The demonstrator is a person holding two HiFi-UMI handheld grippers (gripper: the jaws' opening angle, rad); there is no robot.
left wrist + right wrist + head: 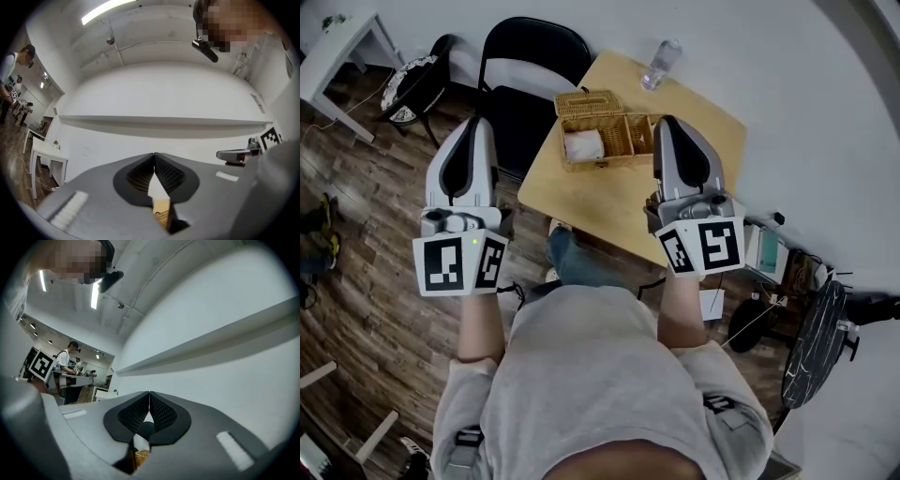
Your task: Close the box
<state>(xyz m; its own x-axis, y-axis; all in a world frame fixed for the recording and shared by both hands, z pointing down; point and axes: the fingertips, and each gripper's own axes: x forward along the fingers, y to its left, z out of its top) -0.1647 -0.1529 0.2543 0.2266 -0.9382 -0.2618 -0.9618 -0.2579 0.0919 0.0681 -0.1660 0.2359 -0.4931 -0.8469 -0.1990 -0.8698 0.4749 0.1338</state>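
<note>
Head view: woven wicker box (623, 141) lies open; left gripper (481, 121) and right gripper (668, 120), ribbed fingers (161, 413) closed.

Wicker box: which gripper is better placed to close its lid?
Right, likely. The right gripper is above the right end of the wicker box; the left gripper is off the table, farther from the lid.

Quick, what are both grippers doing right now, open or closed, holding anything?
Left gripper: closed, jaws meeting at the tips, holding nothing.
Right gripper: closed, jaws meeting at the tips, holding nothing.
</note>
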